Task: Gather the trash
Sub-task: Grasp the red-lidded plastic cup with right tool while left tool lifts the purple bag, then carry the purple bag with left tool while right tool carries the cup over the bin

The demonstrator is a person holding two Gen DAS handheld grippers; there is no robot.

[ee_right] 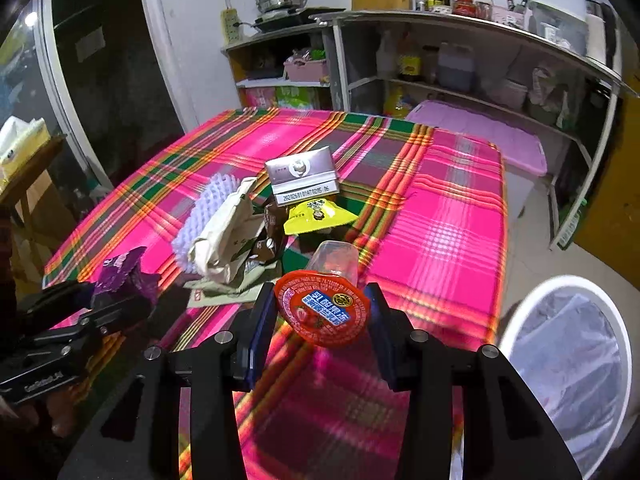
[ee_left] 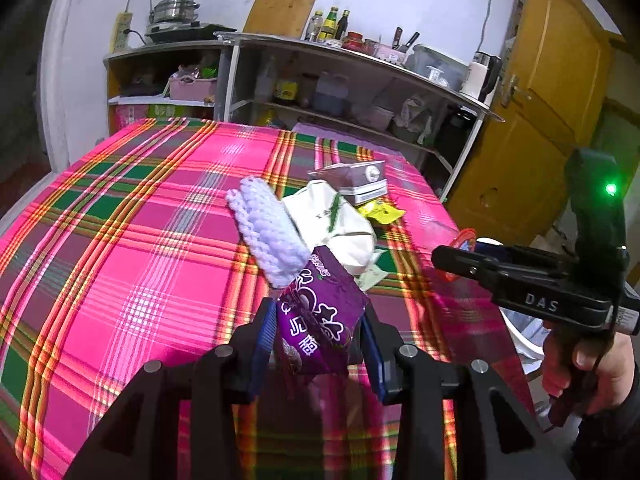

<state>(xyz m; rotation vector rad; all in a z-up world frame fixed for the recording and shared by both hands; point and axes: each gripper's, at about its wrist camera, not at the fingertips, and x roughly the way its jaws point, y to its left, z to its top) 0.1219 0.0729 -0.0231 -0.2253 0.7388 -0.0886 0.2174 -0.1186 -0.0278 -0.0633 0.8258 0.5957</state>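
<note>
My left gripper [ee_left: 318, 314] is shut on a purple snack wrapper [ee_left: 316, 328], held up above the plaid tablecloth [ee_left: 140, 220]. In the right wrist view that wrapper [ee_right: 124, 272] and the left gripper [ee_right: 94, 300] show at the left. My right gripper [ee_right: 320, 300] is shut on a clear jelly cup with a red foil lid [ee_right: 324, 312], its pads against the cup's sides. In the left wrist view the right gripper [ee_left: 452, 262] shows at the right, held by a hand [ee_left: 592, 376]. A white foam net [ee_left: 264, 228], a white paper bag [ee_left: 332, 220], a silver box [ee_left: 356, 180] and a yellow wrapper [ee_left: 380, 212] lie piled on the table.
A white bin with a clear liner [ee_right: 568, 360] stands on the floor to the right of the table. Shelves with bottles and jars [ee_right: 460, 64] run along the back wall. A yellow wooden door [ee_left: 532, 120] is at the far right. A tissue box [ee_right: 20, 140] sits on a stand at the left.
</note>
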